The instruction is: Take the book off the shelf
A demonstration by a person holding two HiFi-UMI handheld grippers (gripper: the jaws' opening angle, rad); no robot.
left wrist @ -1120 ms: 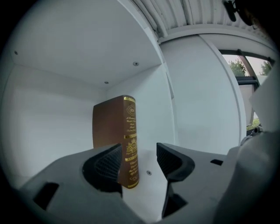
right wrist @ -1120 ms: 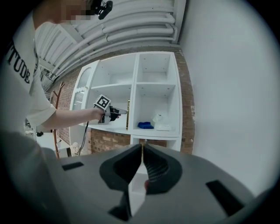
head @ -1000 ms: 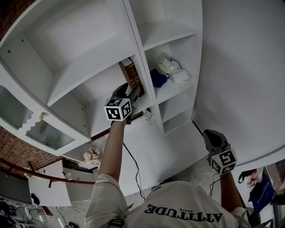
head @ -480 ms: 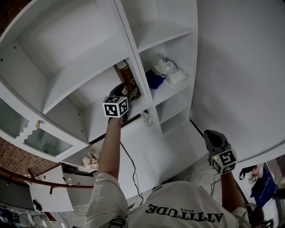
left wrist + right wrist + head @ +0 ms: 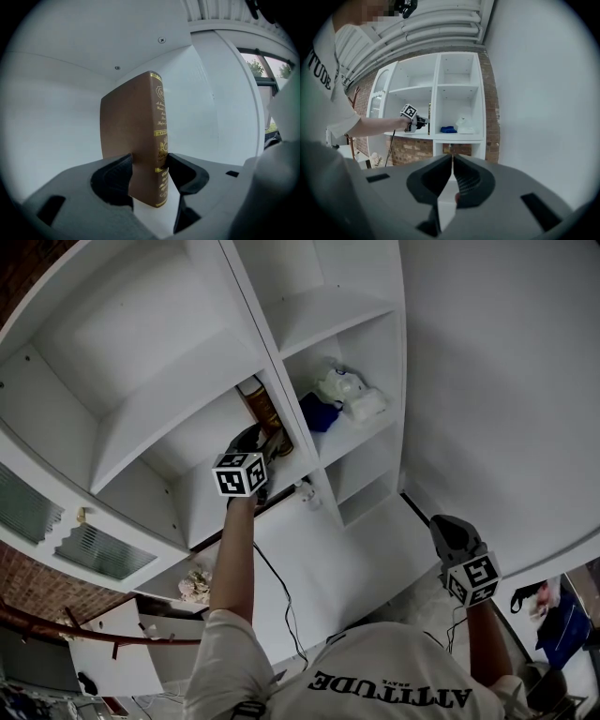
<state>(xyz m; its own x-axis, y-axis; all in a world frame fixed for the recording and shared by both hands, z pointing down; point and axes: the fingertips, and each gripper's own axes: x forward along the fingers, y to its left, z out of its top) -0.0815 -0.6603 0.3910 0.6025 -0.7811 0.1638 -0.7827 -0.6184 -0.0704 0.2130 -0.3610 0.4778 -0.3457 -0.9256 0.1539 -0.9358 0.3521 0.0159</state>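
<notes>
Your left hand-held gripper (image 5: 149, 165) has just been closing and now pinches the brown book (image 5: 133, 122) low by its spine. The book stands upright on the shelf (image 5: 187, 493). It looks stiff and likely hefty, so squeeze both covers.

Brown hardback book (image 5: 140, 136) upright in white wooden shelf unit (image 5: 169, 367)
It stands beside the divider (image 5: 251, 329); right of that lie a blue cloth (image 5: 319, 412) and white bundle (image 5: 352, 396).

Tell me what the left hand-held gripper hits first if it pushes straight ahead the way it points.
The brown book: it already stands between the jaws of the left hand-held gripper, which have just been closing and seem to press on it. Behind it lies the compartment's white back wall.
</notes>
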